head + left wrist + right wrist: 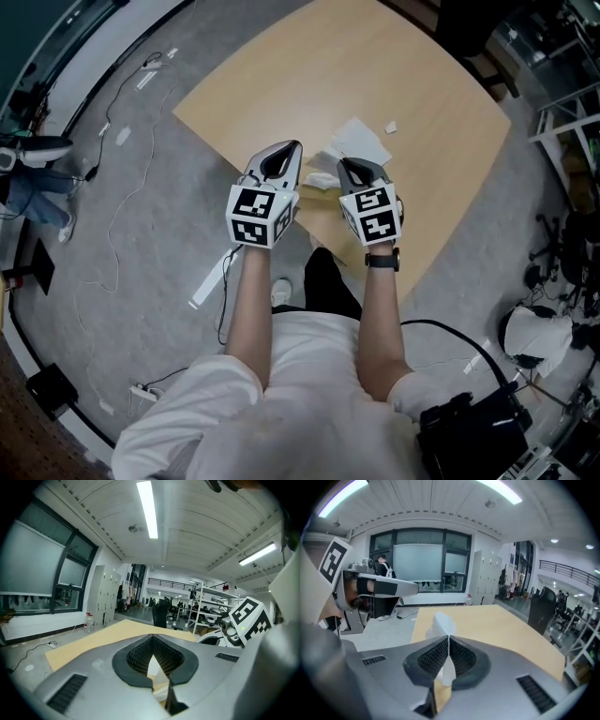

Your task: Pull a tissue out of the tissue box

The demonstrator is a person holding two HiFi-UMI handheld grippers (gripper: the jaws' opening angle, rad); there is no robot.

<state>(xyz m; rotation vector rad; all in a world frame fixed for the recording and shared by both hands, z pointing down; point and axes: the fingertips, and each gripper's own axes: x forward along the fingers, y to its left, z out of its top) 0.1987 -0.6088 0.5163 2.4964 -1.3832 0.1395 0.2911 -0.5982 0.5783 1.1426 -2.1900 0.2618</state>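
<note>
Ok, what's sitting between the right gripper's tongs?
A white tissue: the right gripper has its tongs shut on it, and a tuft sticks up past their tips. The right gripper view shows this.

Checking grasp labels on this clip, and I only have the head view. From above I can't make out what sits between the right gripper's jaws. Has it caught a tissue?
Observer: Yes. In the right gripper view, the right gripper is shut on a white tissue, which sticks up past the jaw tips.
Operator: And the left one, open or shut?
Observer: In the left gripper view, the left gripper has its jaws together at the tips. I can't tell whether anything thin is pinched there.
</note>
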